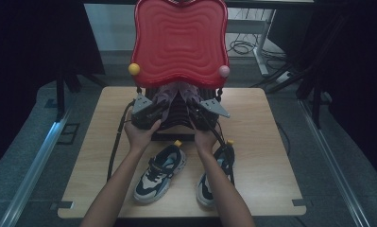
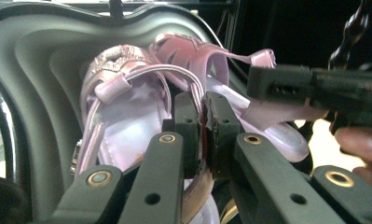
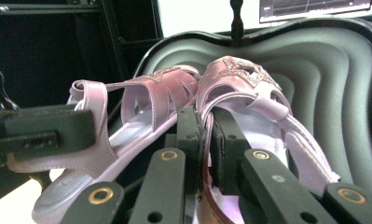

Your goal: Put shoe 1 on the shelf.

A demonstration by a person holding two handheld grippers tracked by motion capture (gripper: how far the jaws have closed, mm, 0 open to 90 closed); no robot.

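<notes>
Two pink strappy sandals lie in a black case (image 1: 176,124) under its raised red lid (image 1: 179,40). My left gripper (image 2: 202,135) is shut on the side strap of the left pink sandal (image 2: 123,79); in the high view this gripper (image 1: 161,105) reaches into the case from the left. The right gripper (image 3: 204,149) is shut on the side edge of the right pink sandal (image 3: 249,84), and from above it (image 1: 194,105) enters from the right. Each gripper view also shows the other gripper's black jaw beside the other sandal's heel strap.
Two dark and white sneakers stand on the wooden table (image 1: 266,156) in front of the case: one (image 1: 160,172) between the forearms, the other (image 1: 206,187) partly under the right forearm. A yellow ball (image 1: 134,69) and a pink ball (image 1: 224,71) sit at the lid's lower corners.
</notes>
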